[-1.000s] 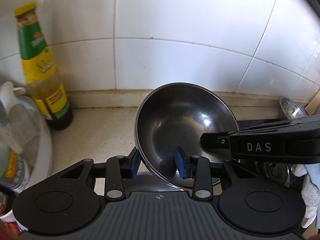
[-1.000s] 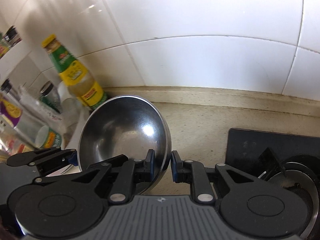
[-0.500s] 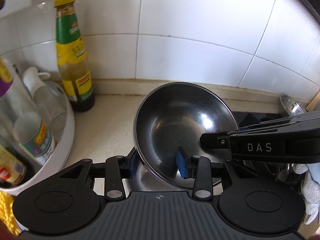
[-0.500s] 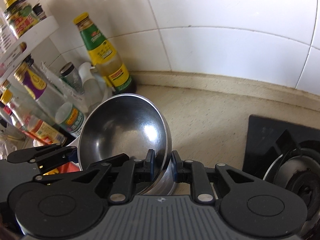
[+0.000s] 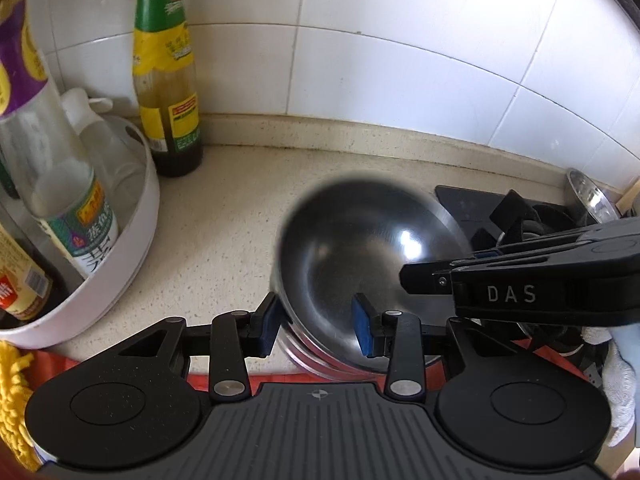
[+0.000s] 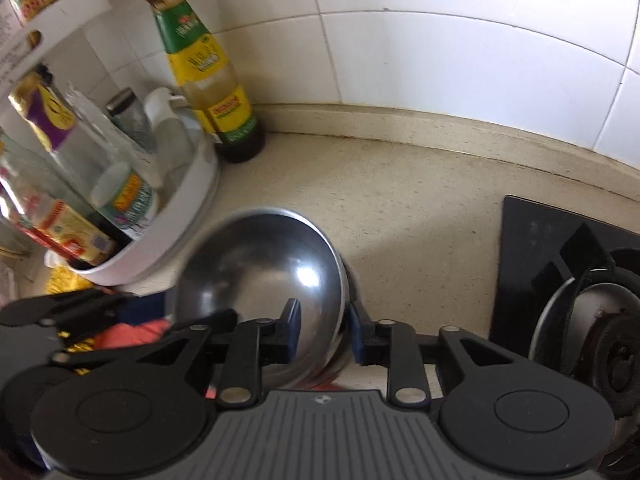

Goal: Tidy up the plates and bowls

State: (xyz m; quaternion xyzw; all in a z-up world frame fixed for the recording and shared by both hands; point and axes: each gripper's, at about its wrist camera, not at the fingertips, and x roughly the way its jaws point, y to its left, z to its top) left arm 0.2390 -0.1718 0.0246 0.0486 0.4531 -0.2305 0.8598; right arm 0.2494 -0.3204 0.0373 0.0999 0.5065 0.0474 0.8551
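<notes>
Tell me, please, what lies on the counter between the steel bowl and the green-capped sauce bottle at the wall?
Nothing: in the left wrist view only bare speckled counter lies between the steel bowl and the sauce bottle.

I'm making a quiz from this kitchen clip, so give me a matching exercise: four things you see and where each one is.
Things:
1. steel bowl
2. sauce bottle
3. white caddy
4. stove burner

Places:
A. far right of the counter
B. between both grippers' fingers
C. standing alone against the tiled wall
D. left side, holding bottles

Pairs: 1-B, 2-C, 3-D, 4-A
</notes>
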